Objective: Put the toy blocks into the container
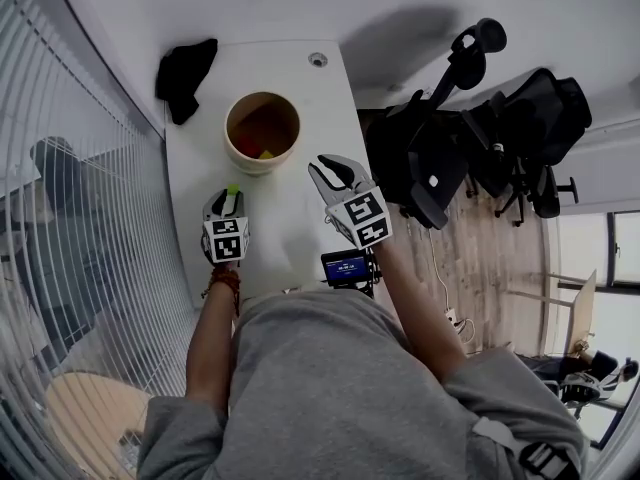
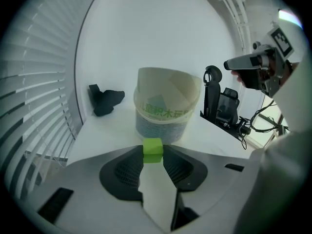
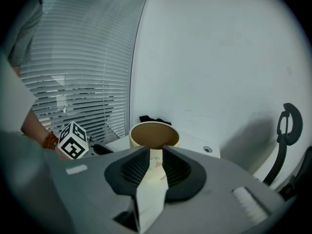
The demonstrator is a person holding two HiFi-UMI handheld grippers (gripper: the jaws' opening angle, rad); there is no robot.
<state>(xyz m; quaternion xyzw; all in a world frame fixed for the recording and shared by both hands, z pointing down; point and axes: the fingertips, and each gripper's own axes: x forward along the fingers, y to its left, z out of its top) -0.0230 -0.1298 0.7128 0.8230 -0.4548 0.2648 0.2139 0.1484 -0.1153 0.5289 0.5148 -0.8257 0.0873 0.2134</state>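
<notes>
One green block (image 2: 152,146) is clamped between the tips of your left gripper (image 2: 153,155), and the container (image 2: 163,118) stands near, at twelve o'clock from it. Lift the block higher than the rim, carry it straight forward until it hangs over the middle of the opening, and only then let the jaws part. Your right gripper (image 3: 155,152), at three o'clock from the left one, has its jaws apart and empty; keep it clear of the rim.
</notes>
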